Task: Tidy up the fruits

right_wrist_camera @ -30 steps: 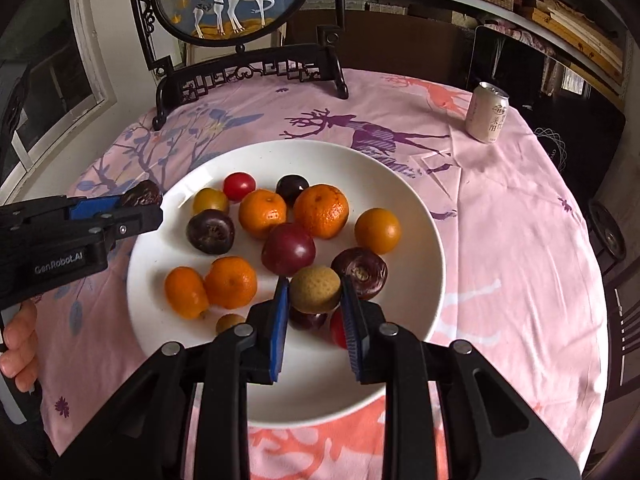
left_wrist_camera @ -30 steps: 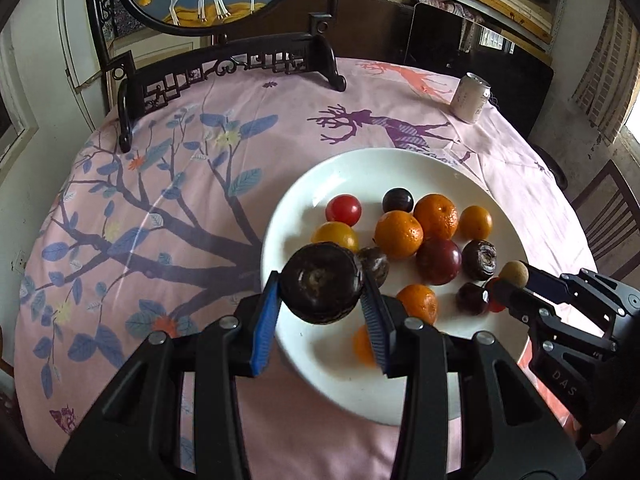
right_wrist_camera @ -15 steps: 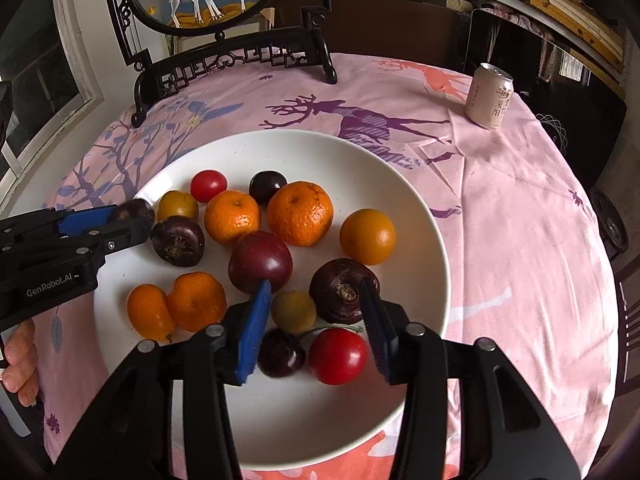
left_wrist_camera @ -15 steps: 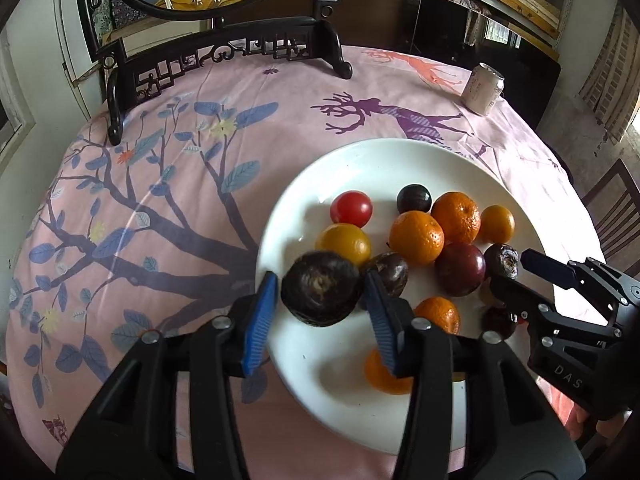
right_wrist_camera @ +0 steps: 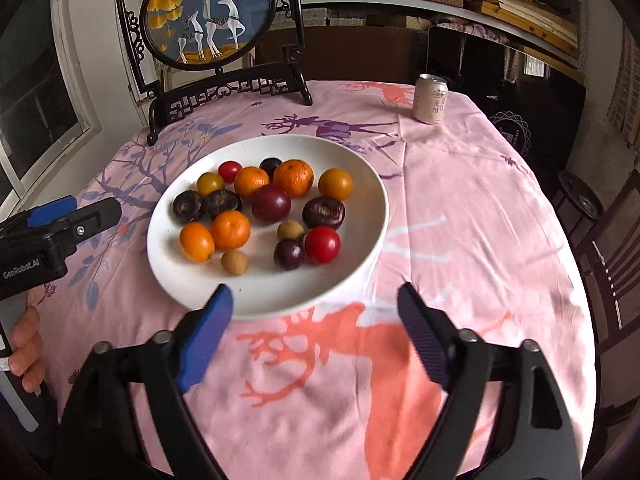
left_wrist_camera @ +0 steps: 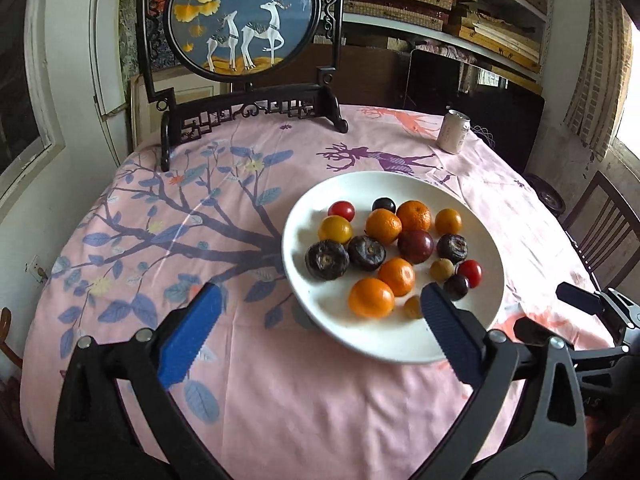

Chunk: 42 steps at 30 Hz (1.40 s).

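A white plate (left_wrist_camera: 304,216) (right_wrist_camera: 360,168) on the pink tablecloth holds several oranges, tomatoes, plums and dark round fruits. A dark wrinkled fruit (left_wrist_camera: 326,260) lies at the plate's left side, and a small tan fruit (right_wrist_camera: 290,230) rests near the middle. My left gripper (left_wrist_camera: 319,296) hangs back over the plate's near-left rim; its jaws are opening wide, with nothing between them. My right gripper (right_wrist_camera: 314,292) stands off the plate's near rim, its jaws also opening and nothing between them. Each gripper shows in the other's view, the left gripper (right_wrist_camera: 98,208) left of the plate and the right gripper (left_wrist_camera: 556,314) to its right.
A drink can (left_wrist_camera: 452,132) (right_wrist_camera: 431,99) stands at the table's far right. A dark-framed round deer screen (left_wrist_camera: 240,20) stands at the back. Wooden chairs (left_wrist_camera: 600,232) flank the right edge. A person's hand (right_wrist_camera: 24,336) holds the left gripper's handle.
The left gripper let go of the dark fruit and the right let go of the tan fruit; both fruits lie on the plate. Both grippers pulled back toward the near edge and spread wide.
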Available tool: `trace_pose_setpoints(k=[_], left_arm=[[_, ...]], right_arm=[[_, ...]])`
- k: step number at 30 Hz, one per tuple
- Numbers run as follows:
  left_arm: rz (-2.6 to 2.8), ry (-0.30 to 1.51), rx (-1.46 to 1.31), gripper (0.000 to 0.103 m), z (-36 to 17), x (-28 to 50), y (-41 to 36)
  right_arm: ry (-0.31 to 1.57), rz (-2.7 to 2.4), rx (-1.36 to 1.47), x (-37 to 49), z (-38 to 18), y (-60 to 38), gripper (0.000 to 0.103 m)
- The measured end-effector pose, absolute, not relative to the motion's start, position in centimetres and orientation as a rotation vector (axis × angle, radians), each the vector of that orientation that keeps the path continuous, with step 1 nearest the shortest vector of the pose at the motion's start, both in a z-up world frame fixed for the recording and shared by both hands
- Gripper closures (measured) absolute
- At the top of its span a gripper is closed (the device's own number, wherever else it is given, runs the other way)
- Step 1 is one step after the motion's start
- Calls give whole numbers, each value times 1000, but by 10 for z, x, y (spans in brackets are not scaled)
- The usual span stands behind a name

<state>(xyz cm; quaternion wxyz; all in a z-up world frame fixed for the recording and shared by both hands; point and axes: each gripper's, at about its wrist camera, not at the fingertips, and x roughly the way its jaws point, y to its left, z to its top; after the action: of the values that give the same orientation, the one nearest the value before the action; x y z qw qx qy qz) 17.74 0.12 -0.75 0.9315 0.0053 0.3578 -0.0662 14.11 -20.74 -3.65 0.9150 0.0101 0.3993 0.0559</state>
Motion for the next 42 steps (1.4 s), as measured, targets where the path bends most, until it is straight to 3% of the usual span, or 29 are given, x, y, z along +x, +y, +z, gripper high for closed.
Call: trace_pose_setpoints(k=[15,42], left_arm=[[-84,749,-1,2,-16,98,1],[-91,753,15,2,-7,89,-2]], right_arm=[[839,6,-43,96,-42,-186,3],[821,14,-46,81,-32,-182,3]])
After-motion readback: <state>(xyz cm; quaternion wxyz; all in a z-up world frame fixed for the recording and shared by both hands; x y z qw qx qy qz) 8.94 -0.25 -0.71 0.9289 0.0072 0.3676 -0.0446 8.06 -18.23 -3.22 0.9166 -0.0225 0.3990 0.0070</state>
